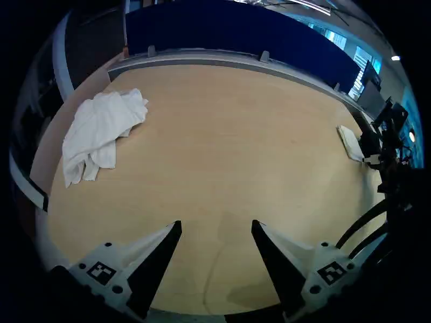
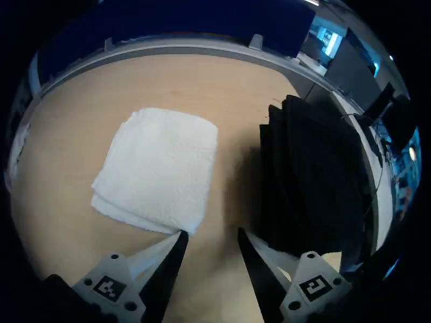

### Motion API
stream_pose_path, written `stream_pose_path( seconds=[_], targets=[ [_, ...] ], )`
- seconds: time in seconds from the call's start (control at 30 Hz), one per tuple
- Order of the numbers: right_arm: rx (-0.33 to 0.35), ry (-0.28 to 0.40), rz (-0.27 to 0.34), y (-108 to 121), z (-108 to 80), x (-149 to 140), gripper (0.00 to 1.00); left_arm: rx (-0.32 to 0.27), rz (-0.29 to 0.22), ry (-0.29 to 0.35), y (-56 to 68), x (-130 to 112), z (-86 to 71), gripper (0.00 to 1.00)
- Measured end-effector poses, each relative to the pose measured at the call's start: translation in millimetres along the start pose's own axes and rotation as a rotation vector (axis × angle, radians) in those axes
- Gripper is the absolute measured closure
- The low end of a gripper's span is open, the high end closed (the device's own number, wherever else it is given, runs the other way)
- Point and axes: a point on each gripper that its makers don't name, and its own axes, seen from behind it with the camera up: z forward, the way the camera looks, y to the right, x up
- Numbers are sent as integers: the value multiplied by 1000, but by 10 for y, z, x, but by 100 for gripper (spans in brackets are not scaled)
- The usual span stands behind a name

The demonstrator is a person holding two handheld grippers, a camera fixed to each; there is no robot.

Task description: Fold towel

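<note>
We held the left tool (image 1: 215,223) with its fingers apart and empty, low over the bare table (image 1: 231,140). The crumpled towel (image 1: 99,129) lay ahead of it and well off to its left, near the table's far left edge. Its long axis ran slantwise, from a near-left tail up to a bunched far-right end. The right tool (image 2: 213,231) was also spread and held nothing. Its left fingertip was just beside the near corner of a folded towel (image 2: 159,167), with a dark stack (image 2: 312,172) to its right. We judged the left tool the nearer to the crumpled towel, so the reach would go forward and leftward.
</note>
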Motion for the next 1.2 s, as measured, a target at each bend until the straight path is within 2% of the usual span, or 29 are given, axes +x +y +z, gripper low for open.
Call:
stream_pose_path(
  seconds=[0.4, 0.77, 1.2],
  targets=[
    [6, 12, -6, -45, -73, 3, 29, -6, -1, 1, 4, -3, -11, 4],
    [48, 56, -7, -201, -155, 93, 29, -14, 6, 4, 26, 50, -50, 4],
    [146, 97, -39, -668, -119, 305, 26, -9, 1, 4, 23, 46, -39, 4]
  ],
)
